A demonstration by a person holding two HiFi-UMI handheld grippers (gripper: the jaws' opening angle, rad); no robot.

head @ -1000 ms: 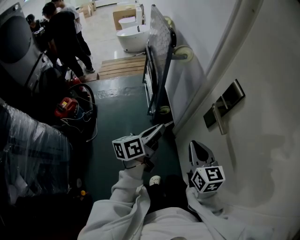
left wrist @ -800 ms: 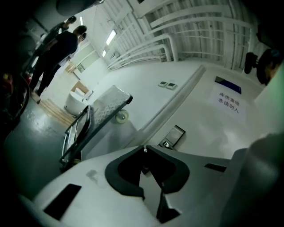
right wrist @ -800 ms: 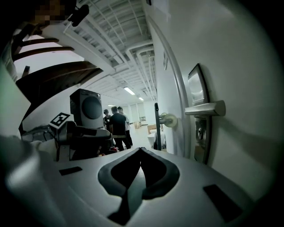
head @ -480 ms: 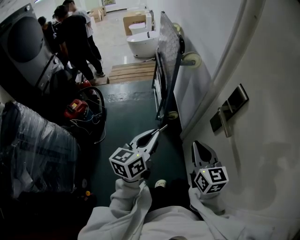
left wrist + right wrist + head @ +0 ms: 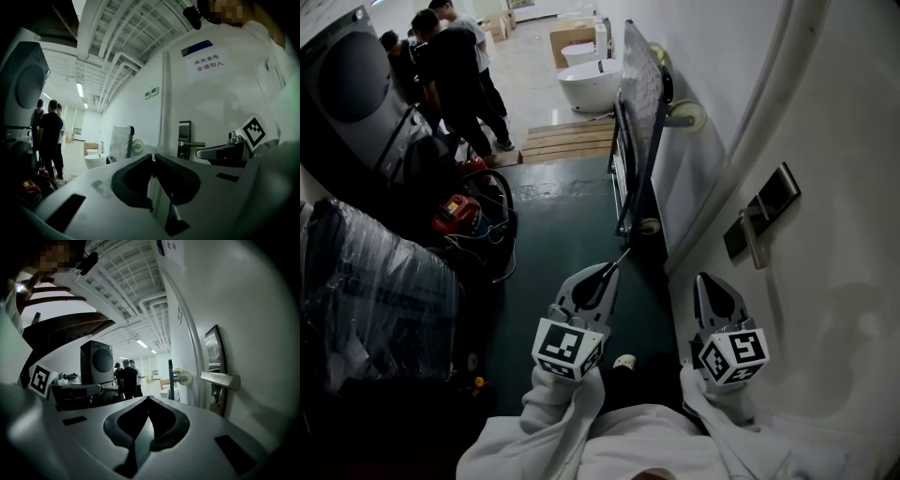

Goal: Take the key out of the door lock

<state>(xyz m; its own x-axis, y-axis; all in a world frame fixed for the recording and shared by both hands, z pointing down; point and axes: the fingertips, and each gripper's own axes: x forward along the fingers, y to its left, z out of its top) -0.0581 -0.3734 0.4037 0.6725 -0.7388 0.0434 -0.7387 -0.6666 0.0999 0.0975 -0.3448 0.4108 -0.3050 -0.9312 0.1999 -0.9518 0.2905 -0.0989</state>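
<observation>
Fingers [image 5: 118,186] of the left gripper [image 5: 612,269] pinch a thin metal sliver, seemingly the key [image 5: 622,257]. It sits over the floor [image 5: 553,225], well apart from the door lock [image 5: 757,211]. The right gripper [image 5: 705,278] is pressed together on nothing. To finish well, I'd hold that pinch firm and level. No container matters here; the white bathtub [image 5: 586,84] is too far off to tell its contents.
</observation>
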